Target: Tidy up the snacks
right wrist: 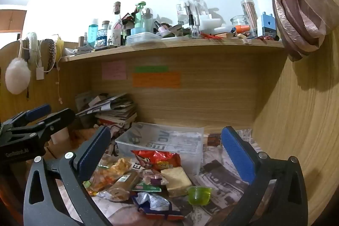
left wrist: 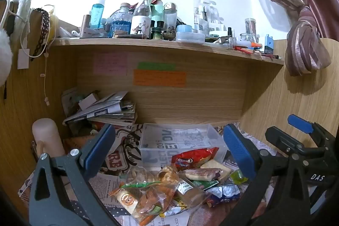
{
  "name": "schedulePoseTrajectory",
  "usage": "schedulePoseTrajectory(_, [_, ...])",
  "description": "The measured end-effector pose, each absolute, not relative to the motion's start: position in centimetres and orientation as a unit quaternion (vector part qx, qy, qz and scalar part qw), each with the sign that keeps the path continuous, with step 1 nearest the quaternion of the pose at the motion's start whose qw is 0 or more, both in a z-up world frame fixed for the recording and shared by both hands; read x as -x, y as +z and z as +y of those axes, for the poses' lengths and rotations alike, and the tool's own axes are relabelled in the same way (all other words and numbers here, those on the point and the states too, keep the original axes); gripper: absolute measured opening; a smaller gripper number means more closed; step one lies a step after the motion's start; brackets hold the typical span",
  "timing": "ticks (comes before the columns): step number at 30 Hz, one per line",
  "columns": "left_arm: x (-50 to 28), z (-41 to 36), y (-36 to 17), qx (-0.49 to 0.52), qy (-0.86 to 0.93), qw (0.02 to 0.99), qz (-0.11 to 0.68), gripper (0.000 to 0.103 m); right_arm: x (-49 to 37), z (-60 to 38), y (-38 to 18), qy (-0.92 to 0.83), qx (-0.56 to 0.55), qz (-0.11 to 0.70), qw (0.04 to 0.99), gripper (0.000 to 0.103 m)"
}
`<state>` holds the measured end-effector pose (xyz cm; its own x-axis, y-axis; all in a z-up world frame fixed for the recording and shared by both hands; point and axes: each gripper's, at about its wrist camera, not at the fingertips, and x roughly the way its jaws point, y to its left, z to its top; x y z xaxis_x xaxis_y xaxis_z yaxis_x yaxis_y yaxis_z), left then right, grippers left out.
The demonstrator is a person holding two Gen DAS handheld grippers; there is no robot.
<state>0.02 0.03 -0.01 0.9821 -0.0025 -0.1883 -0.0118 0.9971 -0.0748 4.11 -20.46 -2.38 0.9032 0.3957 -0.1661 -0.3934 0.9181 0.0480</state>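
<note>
**Wooden desk, snack pile, both grippers wide and empty**

Wooden desk (left wrist: 275,99) has a back wall and a shelf (left wrist: 148,43) above, crowded with bottles (left wrist: 141,14) and small jars. Newspaper (right wrist: 222,171) covers the desk top. At the back left corner of the desk lies a stack of magazines (left wrist: 110,109). On the back wall are three paper notes: pink, green and orange (left wrist: 159,77).

Near the back wall, about the middle of the desk, stands a clear plastic box (left wrist: 180,141); it looks empty, newspaper print shows through it.

Just in front of the box, toward the front edge, lies the snack pile (left wrist: 173,183). A red bag (right wrist: 159,159) leans against the box's front wall. Beside it lie a pale yellow block (right wrist: 177,180), a brown packet (right wrist: 124,182), a blue-and-white wrapper (right wrist: 154,202) and a small green jelly cup (right wrist: 199,194), which sits at the right side of the pile.

The left gripper (left wrist: 169,151) has its fingers spread wide and holds nothing. The right gripper (right wrist: 165,154) is the same: fingers wide, nothing between the pads. Both hover over the pile, apart from the snacks.
</note>
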Motion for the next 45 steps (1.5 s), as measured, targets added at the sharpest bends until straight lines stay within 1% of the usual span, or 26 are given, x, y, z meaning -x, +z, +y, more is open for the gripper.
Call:
schedulePoseTrajectory(24, [-0.25, 0.03, -0.74, 0.041, 0.005, 0.994, 0.098, 0.103, -4.31, -20.77, -2.32, 0.206, -0.023, 0.088, 0.974, 0.103])
schedulePoseTrajectory(45, [0.17, -0.27, -0.06, 0.038, -0.004, 0.995, 0.093, 0.103, -4.16, -20.79, -2.27, 0.206, -0.027, 0.088, 0.974, 0.103])
